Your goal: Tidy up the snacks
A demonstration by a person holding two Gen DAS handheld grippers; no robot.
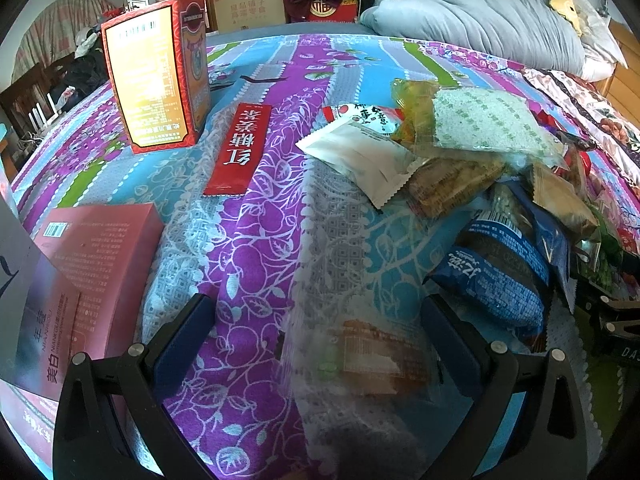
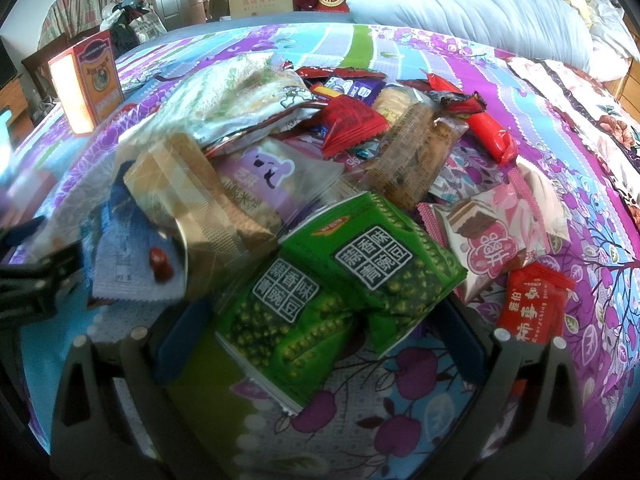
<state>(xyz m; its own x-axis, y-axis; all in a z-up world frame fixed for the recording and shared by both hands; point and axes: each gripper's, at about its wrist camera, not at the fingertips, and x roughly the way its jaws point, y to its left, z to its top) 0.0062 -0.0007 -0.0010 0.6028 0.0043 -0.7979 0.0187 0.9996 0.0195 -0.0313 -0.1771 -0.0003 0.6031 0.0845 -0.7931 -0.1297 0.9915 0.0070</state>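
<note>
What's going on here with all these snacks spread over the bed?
A person is sorting snacks on a patterned bedspread, holding a two-fingered tool in each hand. The right tool is open, its fingers on either side of two green pea packets at the near edge of a big pile of wrapped snacks. The left tool is open too, with a blurred, clear-wrapped snack between its fingers, not yet pinched. A tall red box stands off to the side.

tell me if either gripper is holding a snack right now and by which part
Neither. The left gripper is open over a blurred clear packet; the right gripper is open around two green pea packets, its fingers not closed on them.
</note>
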